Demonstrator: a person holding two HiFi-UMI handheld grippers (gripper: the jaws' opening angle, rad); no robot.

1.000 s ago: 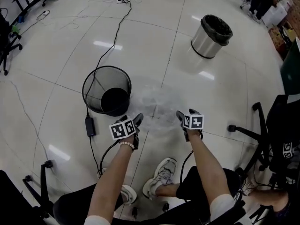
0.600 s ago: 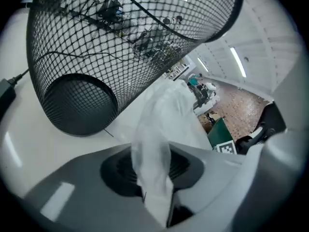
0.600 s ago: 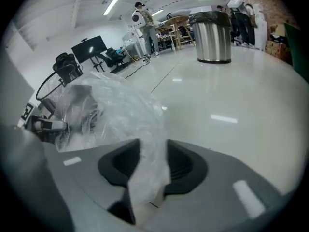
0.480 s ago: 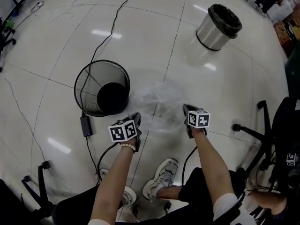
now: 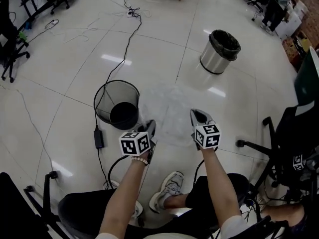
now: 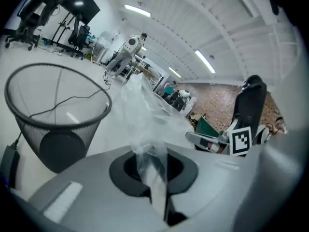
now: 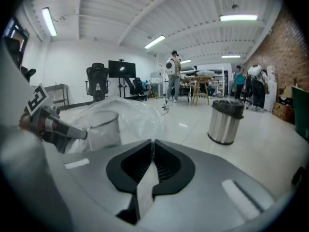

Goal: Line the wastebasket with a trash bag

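Now both jaw pairs are pressed together on film: the left gripper (image 5: pixel 151 127) pinches one edge of the clear, crinkled plastic trash bag (image 5: pixel 168 108), and the right gripper (image 5: pixel 196 115) pinches the opposite edge, so the bag stretches between them. It hangs just beside the round black wire-mesh wastebasket (image 5: pixel 103 112), which stands upright and unlined on the glossy pale tiled floor (image 5: pixel 65 59).

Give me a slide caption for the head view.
Left gripper and right gripper pinch a clear trash bag beside the unlined mesh wastebasket.
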